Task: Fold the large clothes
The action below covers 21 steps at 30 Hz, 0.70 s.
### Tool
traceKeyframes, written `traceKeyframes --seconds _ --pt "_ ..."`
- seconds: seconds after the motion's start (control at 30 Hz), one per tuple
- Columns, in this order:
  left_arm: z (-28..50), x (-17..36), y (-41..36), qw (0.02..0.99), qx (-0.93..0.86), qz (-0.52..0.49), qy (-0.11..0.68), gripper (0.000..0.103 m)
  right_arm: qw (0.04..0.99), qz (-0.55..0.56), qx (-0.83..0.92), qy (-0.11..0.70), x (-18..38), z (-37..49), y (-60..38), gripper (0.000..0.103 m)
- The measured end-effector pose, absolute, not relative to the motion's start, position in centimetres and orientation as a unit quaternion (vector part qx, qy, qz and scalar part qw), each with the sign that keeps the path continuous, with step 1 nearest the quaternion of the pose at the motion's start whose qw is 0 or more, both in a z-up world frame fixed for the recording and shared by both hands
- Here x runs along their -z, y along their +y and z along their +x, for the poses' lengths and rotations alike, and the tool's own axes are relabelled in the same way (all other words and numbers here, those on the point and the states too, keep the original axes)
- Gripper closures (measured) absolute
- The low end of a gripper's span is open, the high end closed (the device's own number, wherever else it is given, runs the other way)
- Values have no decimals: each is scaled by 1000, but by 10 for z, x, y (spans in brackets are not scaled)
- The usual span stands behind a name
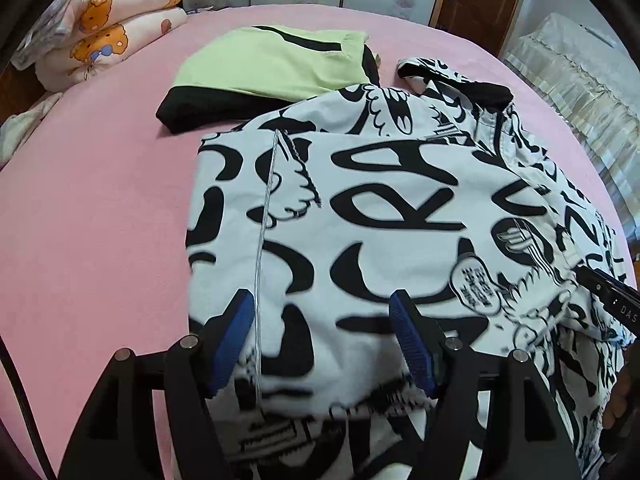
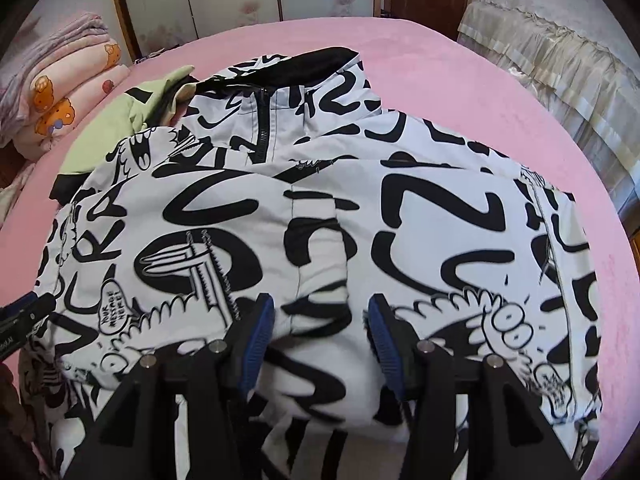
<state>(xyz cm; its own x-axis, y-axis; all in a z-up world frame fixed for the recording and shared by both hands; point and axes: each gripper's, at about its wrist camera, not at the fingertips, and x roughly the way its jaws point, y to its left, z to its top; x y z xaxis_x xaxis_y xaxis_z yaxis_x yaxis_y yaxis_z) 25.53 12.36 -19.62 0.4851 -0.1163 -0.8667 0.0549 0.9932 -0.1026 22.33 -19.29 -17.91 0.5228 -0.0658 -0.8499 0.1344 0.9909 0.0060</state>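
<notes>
A puffy white jacket with black graffiti lettering lies spread on the pink bed, its collar and zip at the far end. My left gripper hovers over the jacket's near hem with its blue pads wide apart and clear of the cloth. In the right wrist view a bulging fold of the near hem fills the gap between the pads of my right gripper, which is shut on it. Each gripper's black body shows at the other view's edge.
A folded green and black garment lies beyond the jacket's left shoulder, partly under it. Stacked cartoon-print quilts sit at the far left. A second bed with a beige frilled cover stands on the right.
</notes>
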Motion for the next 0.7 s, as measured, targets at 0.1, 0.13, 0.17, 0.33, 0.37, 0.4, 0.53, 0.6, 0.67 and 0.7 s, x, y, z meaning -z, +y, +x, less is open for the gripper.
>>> traceKeyframes --seconds 0.1,0.13,0.17,0.33,0.37,0.4,0.53,0.6,0.67,0.7 --pt "237 194 124 859 47 -32 509 34 869 35 63 489 178 211 -189 54" --pt "231 195 124 858 46 -32 511 34 868 36 64 491 179 207 -188 54" --pt "227 195 125 857 46 -33 513 34 866 40 65 494 181 202 -187 54" --pt "191 196 127 850 46 -33 523 34 854 57 71 512 191 168 -186 54" --pt "184 196 129 848 47 -36 526 34 852 58 73 515 192 161 -186 54" --pt "178 195 130 847 49 -37 528 34 851 59 74 517 193 156 -186 54" --pt "153 192 134 843 47 -31 535 34 845 70 72 526 193 129 -187 54" --pt "140 189 138 841 46 -32 539 34 843 74 76 527 190 117 -188 54" --pt "127 185 142 838 45 -33 542 34 842 84 76 528 187 104 -190 54" --pt "120 182 144 838 43 -32 543 34 841 89 74 529 185 98 -191 54"
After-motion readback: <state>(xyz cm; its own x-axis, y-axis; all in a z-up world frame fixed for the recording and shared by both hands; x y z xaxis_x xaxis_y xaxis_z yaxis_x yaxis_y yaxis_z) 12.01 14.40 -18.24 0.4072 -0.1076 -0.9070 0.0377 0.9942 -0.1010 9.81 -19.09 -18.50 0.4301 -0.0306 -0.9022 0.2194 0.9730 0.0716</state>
